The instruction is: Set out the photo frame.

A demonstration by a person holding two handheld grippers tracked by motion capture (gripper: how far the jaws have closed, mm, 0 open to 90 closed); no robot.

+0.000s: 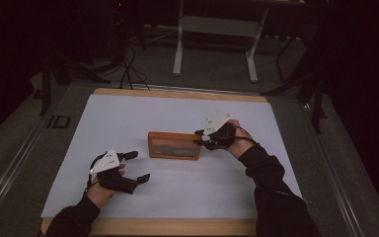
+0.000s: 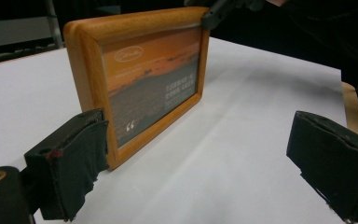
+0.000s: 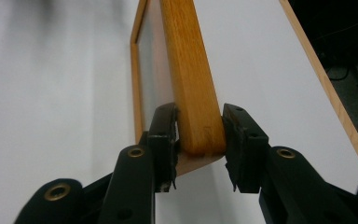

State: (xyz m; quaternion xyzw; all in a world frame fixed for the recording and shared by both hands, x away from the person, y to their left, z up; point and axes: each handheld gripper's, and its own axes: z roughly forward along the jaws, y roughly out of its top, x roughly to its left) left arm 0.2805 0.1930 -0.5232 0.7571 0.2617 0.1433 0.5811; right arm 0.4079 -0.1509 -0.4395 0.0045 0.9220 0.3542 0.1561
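We see the frame (image 1: 174, 145) standing upright mid-table (image 1: 128, 113). Our right gripper (image 1: 200, 138) straddles its top right corner, pads loosely against the wood. Our left gripper (image 1: 140, 166) rests nearby, jaws spread, empty.

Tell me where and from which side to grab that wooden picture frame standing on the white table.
Grip the wooden picture frame across its thin top rail near an end corner, coming from above or from that end. It stands upright on its long edge, so front and back faces are both exposed. The right gripper already straddles that rail so; the left gripper is open alongside.
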